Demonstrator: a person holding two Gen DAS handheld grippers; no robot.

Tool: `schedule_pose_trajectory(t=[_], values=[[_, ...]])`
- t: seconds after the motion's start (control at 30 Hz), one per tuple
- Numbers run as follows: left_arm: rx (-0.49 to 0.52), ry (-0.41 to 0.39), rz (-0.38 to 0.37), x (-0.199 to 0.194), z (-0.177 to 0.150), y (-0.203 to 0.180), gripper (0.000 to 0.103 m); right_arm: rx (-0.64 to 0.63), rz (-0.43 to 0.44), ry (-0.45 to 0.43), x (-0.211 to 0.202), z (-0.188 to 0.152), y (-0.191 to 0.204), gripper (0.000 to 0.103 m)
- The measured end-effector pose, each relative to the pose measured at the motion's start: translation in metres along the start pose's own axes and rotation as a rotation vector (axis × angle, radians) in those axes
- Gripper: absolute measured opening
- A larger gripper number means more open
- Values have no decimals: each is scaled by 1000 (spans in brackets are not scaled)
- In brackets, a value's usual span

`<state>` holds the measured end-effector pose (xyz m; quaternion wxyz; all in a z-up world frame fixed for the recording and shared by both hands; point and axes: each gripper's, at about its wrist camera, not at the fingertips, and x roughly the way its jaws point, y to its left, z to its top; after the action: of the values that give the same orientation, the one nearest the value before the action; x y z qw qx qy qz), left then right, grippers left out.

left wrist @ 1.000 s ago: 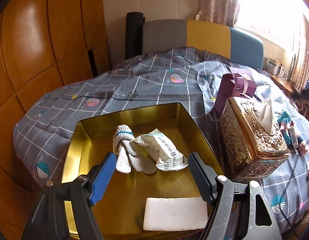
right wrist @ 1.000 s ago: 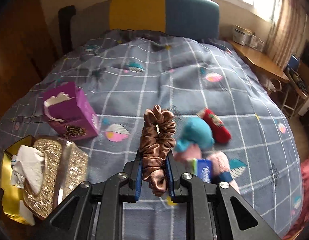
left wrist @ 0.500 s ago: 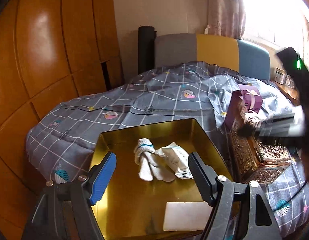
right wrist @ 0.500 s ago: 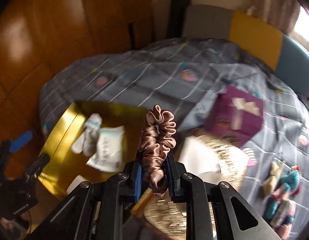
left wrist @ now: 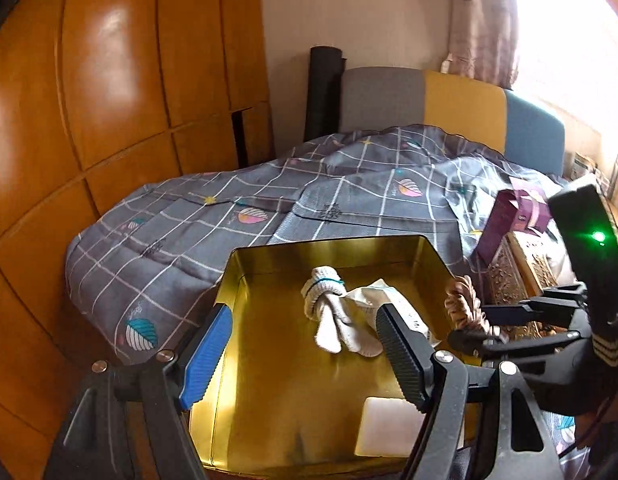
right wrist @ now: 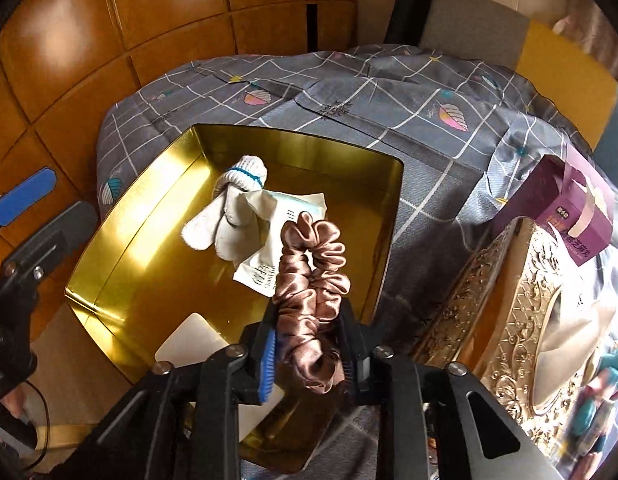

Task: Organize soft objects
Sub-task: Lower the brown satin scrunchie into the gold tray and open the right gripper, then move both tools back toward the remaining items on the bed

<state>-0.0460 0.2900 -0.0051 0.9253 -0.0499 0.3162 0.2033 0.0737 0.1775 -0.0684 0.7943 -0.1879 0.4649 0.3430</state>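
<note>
A brown satin scrunchie sits between the pads of my right gripper, hanging over the near right corner of the gold tin. The jaws are opening, and the pads still touch the scrunchie's sides. Inside the tin lie a white knit glove, a white packet and a flat white pad. My left gripper stands open and empty over the tin's near edge. From there I see the glove, and the right gripper with the scrunchie at the tin's right rim.
The tin rests on a bed with a grey checked quilt. Right of it stand an ornate gold tissue box and a purple box. Plush toys lie at the far right. Wooden wardrobe panels line the left side.
My right gripper has swung with the scrunchie from above the toys on the quilt to above the tin, and its jaws have widened slightly. The left gripper has shifted a little, still open.
</note>
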Motion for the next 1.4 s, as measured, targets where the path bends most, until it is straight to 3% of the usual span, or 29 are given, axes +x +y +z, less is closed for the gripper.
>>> schedule_pose_trajectory(t=[0.03,0.23,0.7,1.1,1.4], values=[[-12,1,6,1,0,3,76,9,-1,-5,-1,0,1,51],[-85,13,55,6,0,27,76,-4,-60,-77,-15,3,16,64],[-98,60,57,12,-7,31,76,-50,-177,-273,-65,-4,45,76],[-45,45,33,4,-2,8,76,37,-217,-315,-84,-18,17,77],[13,21,-27,-8,5,-20,76,95,-267,-336,-97,-32,-9,78]])
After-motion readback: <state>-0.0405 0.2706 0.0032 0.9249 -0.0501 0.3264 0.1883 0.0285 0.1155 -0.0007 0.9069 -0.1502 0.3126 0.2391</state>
